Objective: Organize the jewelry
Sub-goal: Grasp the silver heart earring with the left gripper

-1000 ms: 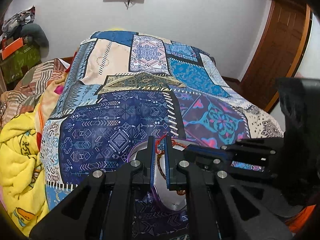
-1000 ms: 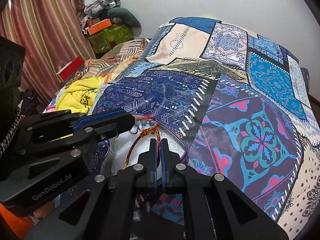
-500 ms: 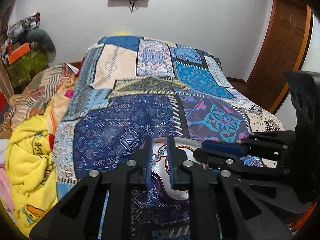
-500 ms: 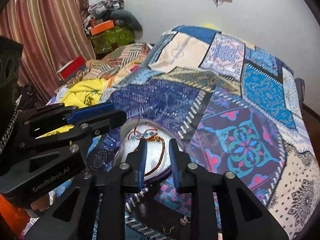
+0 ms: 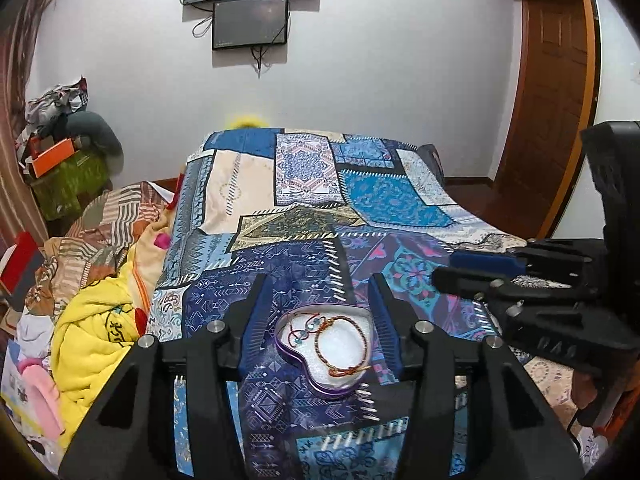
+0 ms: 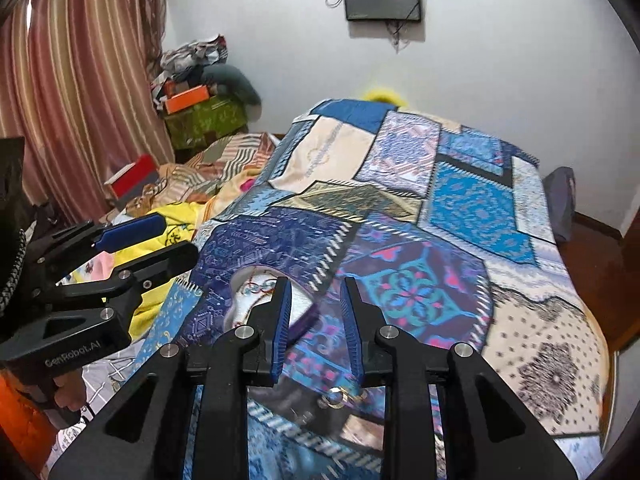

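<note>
At 9 o'clock in the left wrist view a yellow blanket (image 5: 94,336) lies heaped beside the bed (image 5: 304,200), which is covered by a blue patchwork bedspread (image 5: 380,200). The left gripper (image 5: 318,300) hangs above the near part of the bedspread with its jaws released, spread wide and holding nothing. Between its fingers, at 6 o'clock from the view's centre, sits a heart-shaped purple tin (image 5: 326,350) with a white lining. Inside the tin lie a red and gold beaded bracelet (image 5: 340,344) and, just beside it at 9 o'clock, a thin red cord bracelet with turquoise beads (image 5: 302,330). At 3 o'clock the right gripper (image 5: 472,270) reaches in from the side.

In the right wrist view the left gripper (image 6: 160,236) enters at 9 o'clock. The tin (image 6: 256,292) shows partly behind the left finger of the right gripper (image 6: 316,316), whose jaws are also released and empty. Near 6 o'clock, between the finger bases, small gold earrings (image 6: 340,394) rest on the bedspread (image 6: 460,200), blurred.
</note>
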{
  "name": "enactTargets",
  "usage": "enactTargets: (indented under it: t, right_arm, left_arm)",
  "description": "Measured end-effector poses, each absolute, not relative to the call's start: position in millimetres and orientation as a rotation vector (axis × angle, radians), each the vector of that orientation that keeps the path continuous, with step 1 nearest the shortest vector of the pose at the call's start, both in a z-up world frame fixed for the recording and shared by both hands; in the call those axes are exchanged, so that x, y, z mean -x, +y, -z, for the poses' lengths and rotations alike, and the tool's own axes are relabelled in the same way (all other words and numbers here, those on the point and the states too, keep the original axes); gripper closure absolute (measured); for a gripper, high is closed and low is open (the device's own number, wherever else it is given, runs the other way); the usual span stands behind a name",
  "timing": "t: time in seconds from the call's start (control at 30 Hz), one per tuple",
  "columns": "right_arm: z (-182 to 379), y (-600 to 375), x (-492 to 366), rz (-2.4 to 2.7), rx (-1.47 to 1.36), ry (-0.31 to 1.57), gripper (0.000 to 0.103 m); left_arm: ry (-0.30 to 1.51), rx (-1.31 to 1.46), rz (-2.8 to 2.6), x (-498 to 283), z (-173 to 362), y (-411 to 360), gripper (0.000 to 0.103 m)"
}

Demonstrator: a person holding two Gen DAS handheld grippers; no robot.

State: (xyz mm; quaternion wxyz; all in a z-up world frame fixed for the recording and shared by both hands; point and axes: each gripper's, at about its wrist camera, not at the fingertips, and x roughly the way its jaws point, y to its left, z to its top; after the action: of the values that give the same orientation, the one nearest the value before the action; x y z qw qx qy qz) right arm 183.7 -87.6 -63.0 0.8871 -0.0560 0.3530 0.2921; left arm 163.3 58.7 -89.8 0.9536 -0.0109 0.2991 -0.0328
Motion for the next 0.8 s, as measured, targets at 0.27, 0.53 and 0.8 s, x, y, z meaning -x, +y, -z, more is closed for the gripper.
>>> enactTargets:
  t: [0.27, 0.53, 0.8]
  right_arm:
    - [72.2, -122.4, -172.3, -0.543, 0.113, 0.746, 0.072]
    - [103.9, -154.4, -174.0, -0.499, 0.091, 0.832, 0.072]
    - [129.5, -168.8, -172.5, -0.491, 0.089, 0.889, 0.072]
  left_arm:
    - [0.666, 0.027, 0.102, -154.4, 103.1, 38.1, 0.05]
    - [0.807, 0.055, 0.158, -163.1, 146.2, 9.9, 0.05]
    - [0.898, 0.027, 0.206, -172.5, 186.3, -18.5, 0.054]
